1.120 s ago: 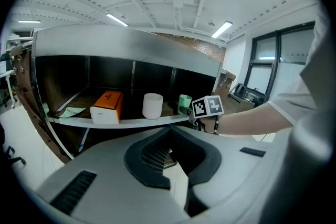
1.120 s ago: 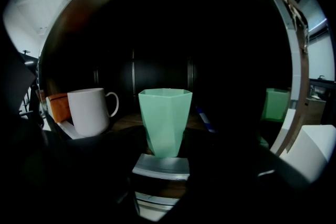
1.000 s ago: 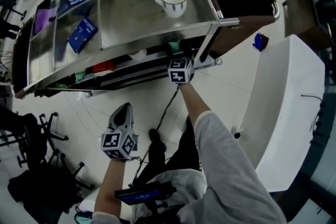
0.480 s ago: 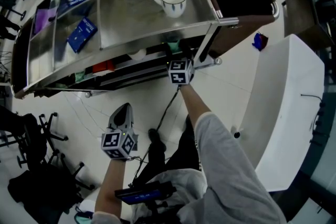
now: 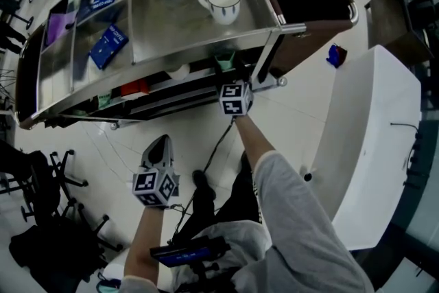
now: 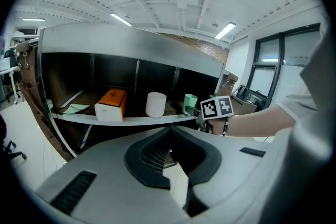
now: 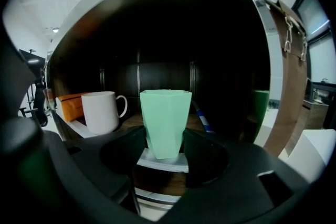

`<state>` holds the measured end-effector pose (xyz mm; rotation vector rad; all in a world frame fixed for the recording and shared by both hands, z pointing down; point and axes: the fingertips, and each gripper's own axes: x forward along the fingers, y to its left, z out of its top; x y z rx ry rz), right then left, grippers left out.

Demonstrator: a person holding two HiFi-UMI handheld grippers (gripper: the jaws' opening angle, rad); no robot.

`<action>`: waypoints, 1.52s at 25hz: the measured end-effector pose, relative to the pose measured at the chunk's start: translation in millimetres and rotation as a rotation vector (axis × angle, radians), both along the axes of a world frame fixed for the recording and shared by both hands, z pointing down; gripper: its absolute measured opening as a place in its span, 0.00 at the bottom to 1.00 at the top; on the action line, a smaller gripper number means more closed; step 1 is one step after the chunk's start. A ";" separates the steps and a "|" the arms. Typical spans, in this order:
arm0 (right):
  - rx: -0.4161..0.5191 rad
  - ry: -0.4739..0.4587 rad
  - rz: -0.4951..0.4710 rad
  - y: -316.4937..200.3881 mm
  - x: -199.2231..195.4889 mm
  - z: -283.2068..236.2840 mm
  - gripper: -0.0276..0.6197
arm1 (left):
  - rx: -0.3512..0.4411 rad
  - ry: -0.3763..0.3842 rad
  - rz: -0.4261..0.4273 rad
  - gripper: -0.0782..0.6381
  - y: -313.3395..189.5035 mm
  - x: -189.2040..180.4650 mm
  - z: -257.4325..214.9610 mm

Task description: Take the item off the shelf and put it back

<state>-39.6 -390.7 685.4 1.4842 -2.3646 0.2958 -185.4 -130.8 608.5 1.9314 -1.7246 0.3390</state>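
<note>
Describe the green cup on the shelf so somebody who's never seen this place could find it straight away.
Start at the steel-topped shelf unit and look at the dark shelf under its top. Going right along it you pass an orange box, then a white mug, then the green cup. It is pale mint, faceted and handleless, between the right gripper's jaws.

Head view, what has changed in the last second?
Very little. The right tool seems to have eased slightly back from the shelf, toward the person, with its jaws closed on the green cup. The left tool and the mug on the shelf top stayed put.
</note>
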 end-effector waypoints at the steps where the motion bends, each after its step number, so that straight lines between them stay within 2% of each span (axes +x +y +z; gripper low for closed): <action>1: 0.000 0.000 -0.001 3.3 1.1 -1.6 0.41 | 0.001 0.000 -0.001 0.12 0.6 -0.3 -0.5; 8: 0.008 -0.016 -0.006 36.2 11.4 -29.0 0.41 | 0.020 0.006 0.007 0.12 1.3 2.2 -11.1; 15: 0.014 -0.032 -0.026 95.3 25.8 -73.5 0.41 | 0.036 -0.010 0.033 0.12 -1.0 0.5 -29.5; 21: 0.017 -0.009 -0.047 144.0 42.0 -107.2 0.41 | 0.066 -0.016 0.060 0.12 -5.0 -4.3 -44.6; 30: 0.028 0.015 -0.071 196.9 52.7 -138.6 0.41 | 0.131 -0.079 0.093 0.12 -4.8 -17.3 -70.3; 38: 0.024 -0.022 -0.080 229.3 54.0 -150.3 0.41 | 0.160 -0.136 0.064 0.12 2.9 -32.9 -81.2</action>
